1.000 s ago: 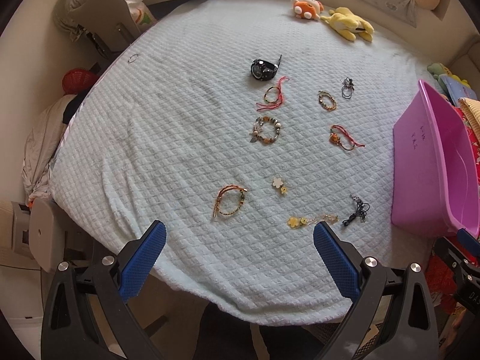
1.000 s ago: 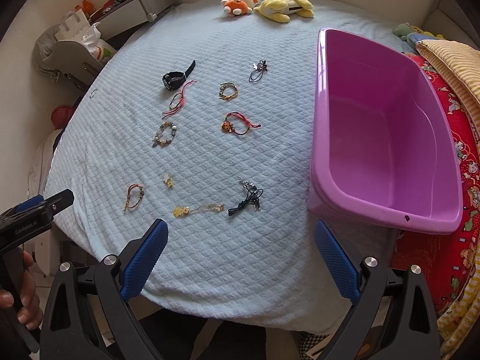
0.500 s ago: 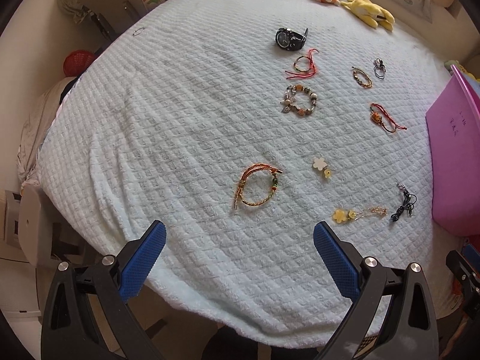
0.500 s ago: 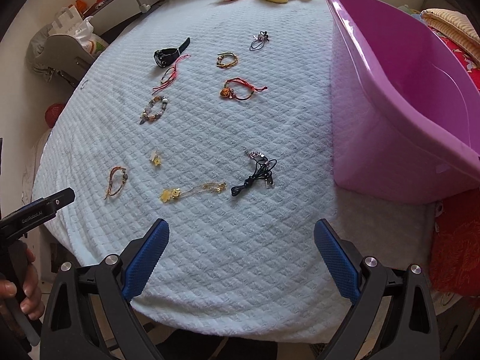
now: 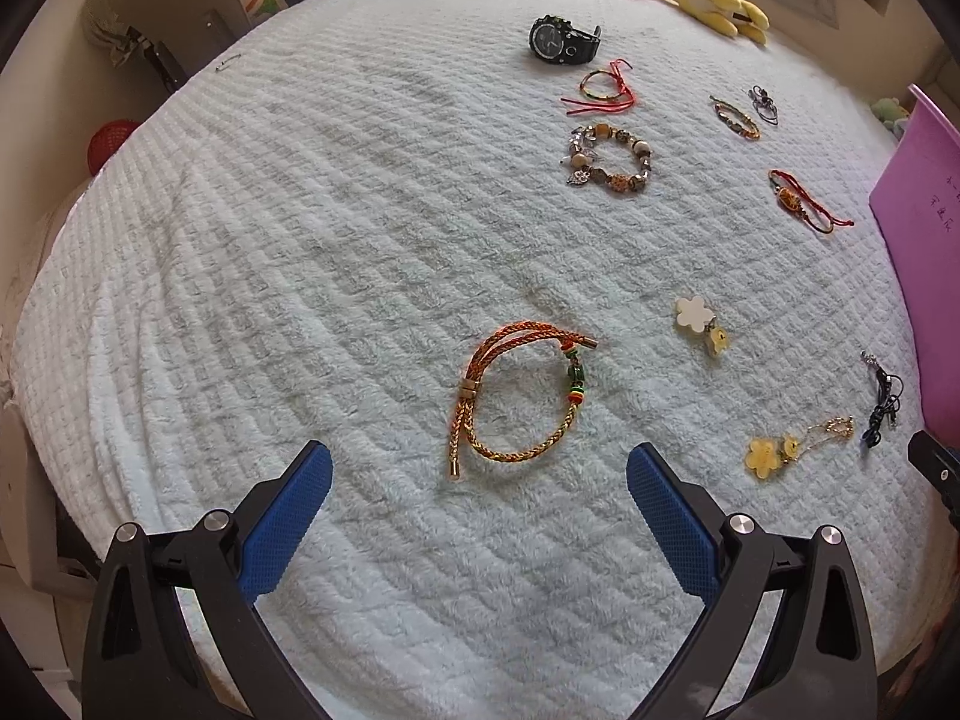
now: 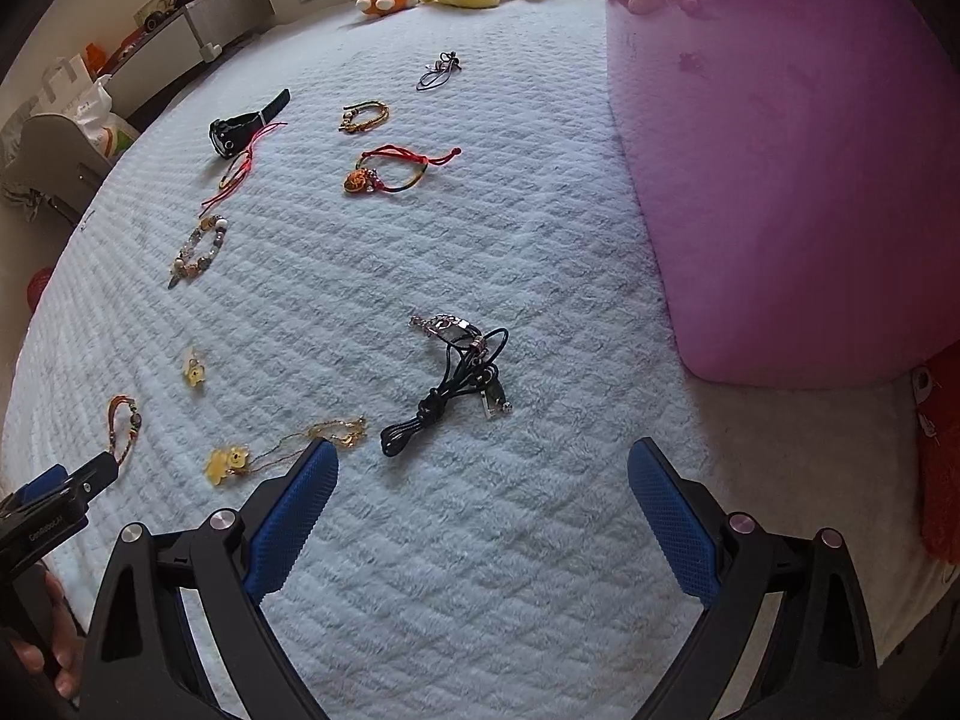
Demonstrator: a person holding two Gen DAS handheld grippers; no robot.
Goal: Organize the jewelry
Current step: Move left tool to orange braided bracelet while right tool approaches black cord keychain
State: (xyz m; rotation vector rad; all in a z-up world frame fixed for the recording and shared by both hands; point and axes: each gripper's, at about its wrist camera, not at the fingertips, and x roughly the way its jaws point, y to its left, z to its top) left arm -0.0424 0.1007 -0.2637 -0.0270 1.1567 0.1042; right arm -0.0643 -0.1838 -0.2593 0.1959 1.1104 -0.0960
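Hovering wide open and empty, the left gripper [image 5: 478,477] faces an orange braided bracelet [image 5: 517,397] at twelve o'clock on the bed [image 5: 300,228]; the right gripper [image 6: 482,477], likewise open and empty, faces a black cord [image 6: 453,381].

The bed cover [image 5: 300,240] is pale blue-white with a quilted diamond pattern. Near its front edge lies a braided bracelet [image 5: 516,402] in orange and gold, with green, red and yellow beads. The flower charm [image 5: 699,324] is cream white with a yellow piece beside it, and the flower chain [image 5: 780,450] is yellow with a gold chain. The cord necklace [image 6: 456,384] is black with silver parts. The beaded bracelet [image 5: 609,159] mixes brown, beige and silver. Toward the far edge, the watch [image 5: 561,42] is black, and the string bracelet [image 5: 603,87] is red. The tub [image 6: 810,180] is purple-pink. Both grippers have blue textured pads [image 5: 288,516] on black frames.
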